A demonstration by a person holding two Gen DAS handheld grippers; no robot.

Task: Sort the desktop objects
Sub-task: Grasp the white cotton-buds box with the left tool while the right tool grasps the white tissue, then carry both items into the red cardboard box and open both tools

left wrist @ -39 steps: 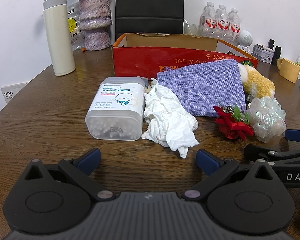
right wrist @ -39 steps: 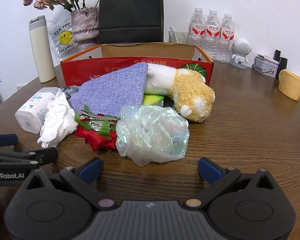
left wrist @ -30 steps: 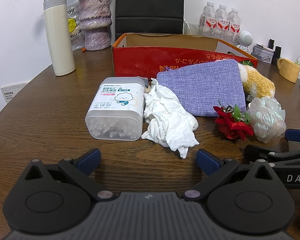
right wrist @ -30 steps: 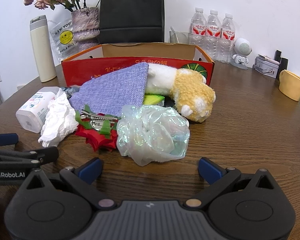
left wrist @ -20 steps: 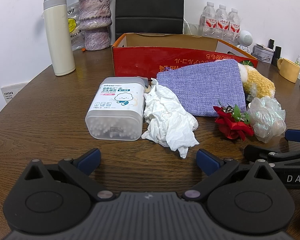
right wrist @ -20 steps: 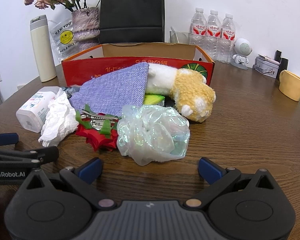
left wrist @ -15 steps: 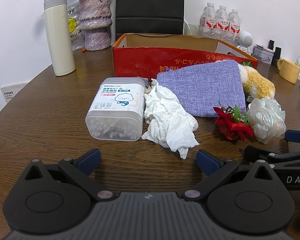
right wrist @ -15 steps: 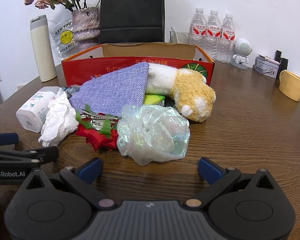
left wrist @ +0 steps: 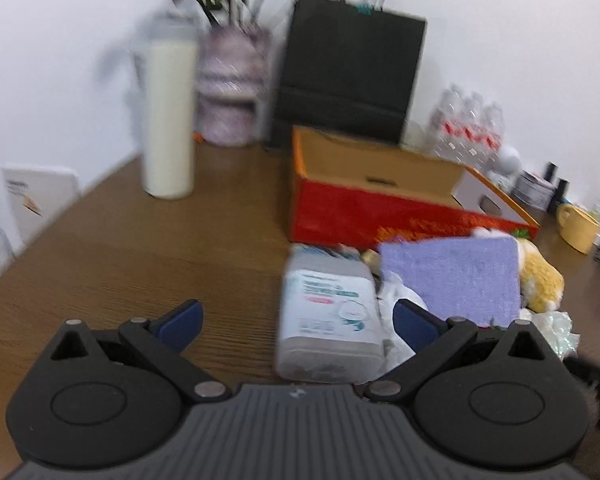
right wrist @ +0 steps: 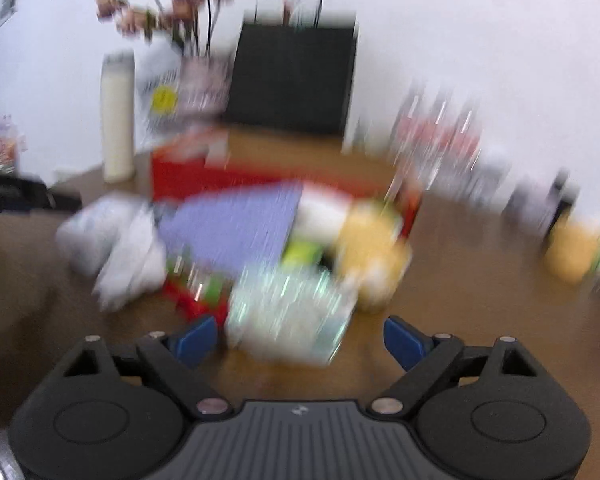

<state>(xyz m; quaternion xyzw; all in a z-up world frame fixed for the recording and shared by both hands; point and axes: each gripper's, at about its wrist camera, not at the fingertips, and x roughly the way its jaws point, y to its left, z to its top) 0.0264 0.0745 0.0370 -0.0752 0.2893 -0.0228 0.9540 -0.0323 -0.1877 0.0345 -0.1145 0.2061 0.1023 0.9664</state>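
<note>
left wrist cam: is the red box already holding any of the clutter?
No: the red box shows only bare cardboard inside, while the cotton swab box and purple pouch lie on the table in front of it.

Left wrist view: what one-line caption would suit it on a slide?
Open left gripper nears a cotton swab box beside a purple pouch and red cardboard box.

My left gripper (left wrist: pixel 296 318) is black with blue pads (left wrist: pixel 180 319), and my right gripper (right wrist: pixel 296 338) matches it. The tabletop (left wrist: pixel 140 248) is brown wood grain. The box (left wrist: pixel 380 216) is red outside, tan cardboard inside. The pouch (left wrist: pixel 452 276) is lavender weave. The tub (left wrist: pixel 330 312) is frosted white with a teal-printed label. The tissue (right wrist: pixel 128 264) is white, the plush (left wrist: pixel 540 280) yellow and white, the flask (left wrist: pixel 168 120) cream, the bag (left wrist: pixel 348 80) black, the mug (left wrist: pixel 578 228) yellow.
</note>
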